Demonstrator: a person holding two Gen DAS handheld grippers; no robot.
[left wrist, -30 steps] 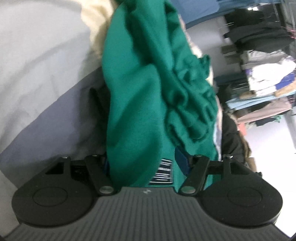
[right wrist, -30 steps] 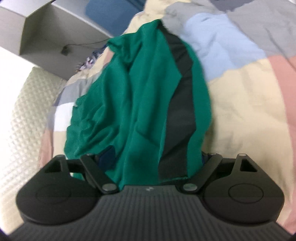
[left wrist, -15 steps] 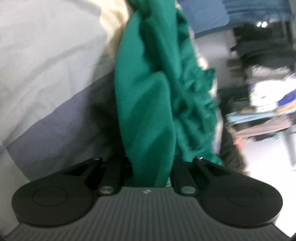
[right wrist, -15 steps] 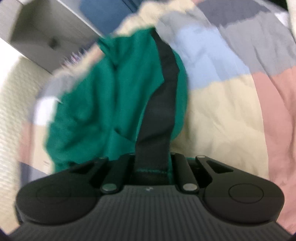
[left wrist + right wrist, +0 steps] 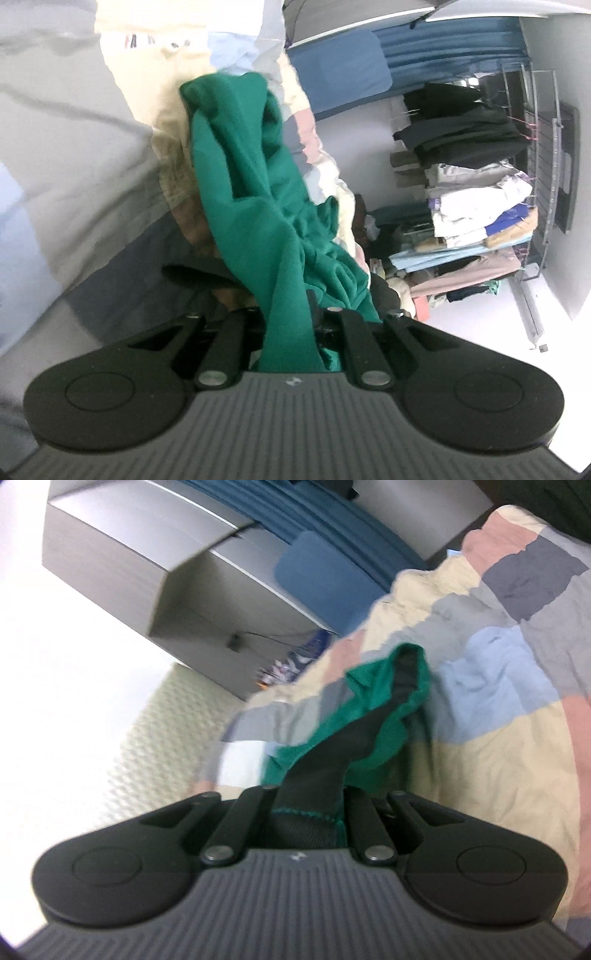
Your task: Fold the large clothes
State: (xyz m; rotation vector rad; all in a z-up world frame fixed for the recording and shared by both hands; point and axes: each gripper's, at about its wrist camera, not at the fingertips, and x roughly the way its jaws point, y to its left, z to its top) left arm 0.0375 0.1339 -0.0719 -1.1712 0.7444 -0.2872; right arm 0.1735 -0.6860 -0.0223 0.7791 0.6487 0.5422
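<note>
Your left gripper [image 5: 290, 332] is closed on the green garment [image 5: 255, 206]: its two jaws stand close together and a thick bunch of the green cloth is pinched between them. From this grip the cloth runs away from the camera in long folds and wrinkles, and its far end lies on the patchwork bedcover [image 5: 92, 155]. A dark part of the cloth shows just under the green one, near the left jaw. To the right in this view a clothes rack [image 5: 476, 192] stands against the wall, loaded with stacked and hanging clothes in black, white, blue and beige. Behind it hangs a blue curtain [image 5: 443, 48].

Your right gripper [image 5: 308, 808] is also clamped on the same garment [image 5: 384, 709]. Here the jaws hold a black strip [image 5: 332, 749] of the cloth, and a green stitched hem crosses it right between the jaws. The strip stretches up from the jaws to the bunched green part, which rests on the bedcover [image 5: 498, 720] with its squares of cream, pink, grey and light blue. At the upper left of this view you see a grey cabinet [image 5: 147, 565], and beside it the blue curtain [image 5: 332, 535] again. The right view is a little blurred, so the fine details of the cloth are not clear.
</note>
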